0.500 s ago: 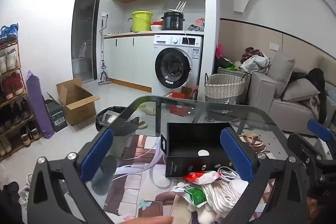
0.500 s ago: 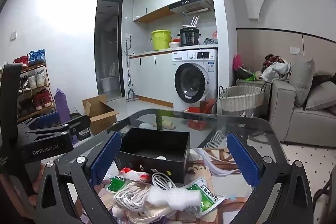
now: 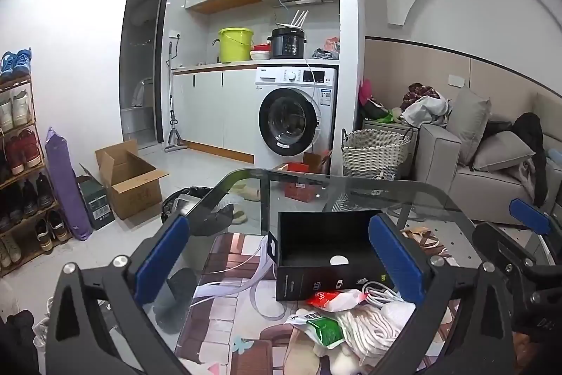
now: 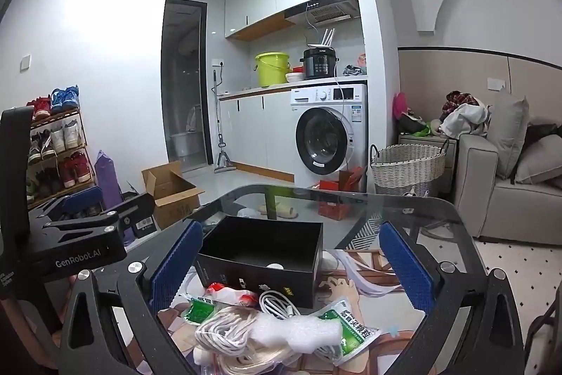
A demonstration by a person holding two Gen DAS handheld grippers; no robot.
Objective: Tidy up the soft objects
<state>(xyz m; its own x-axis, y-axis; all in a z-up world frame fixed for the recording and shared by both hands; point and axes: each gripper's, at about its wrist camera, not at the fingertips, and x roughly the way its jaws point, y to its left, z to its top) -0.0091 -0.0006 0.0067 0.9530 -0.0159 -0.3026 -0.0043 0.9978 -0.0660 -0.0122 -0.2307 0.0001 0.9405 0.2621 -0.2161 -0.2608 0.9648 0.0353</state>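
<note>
Right wrist view: the right gripper (image 4: 291,273) is spread wide and holds nothing, its blue pads on either side of a heap on the glass table (image 4: 421,209). Nearest in the heap lie a coil of white rope (image 4: 228,333) and a strip of white foam (image 4: 291,333), with a green packet (image 4: 351,329) at the right, touching the foam. Just behind are a white cable (image 4: 277,303) and a red-and-white bag (image 4: 228,294), which rest against the front of an open black box (image 4: 260,255). The left gripper (image 3: 277,266) is likewise wide open and empty in the left wrist view, with the heap low on its right side and the box between its pads. Beyond the table stand a cardboard box (image 4: 168,188), a wicker basket (image 4: 407,164) and a washing machine (image 4: 326,136).
</note>
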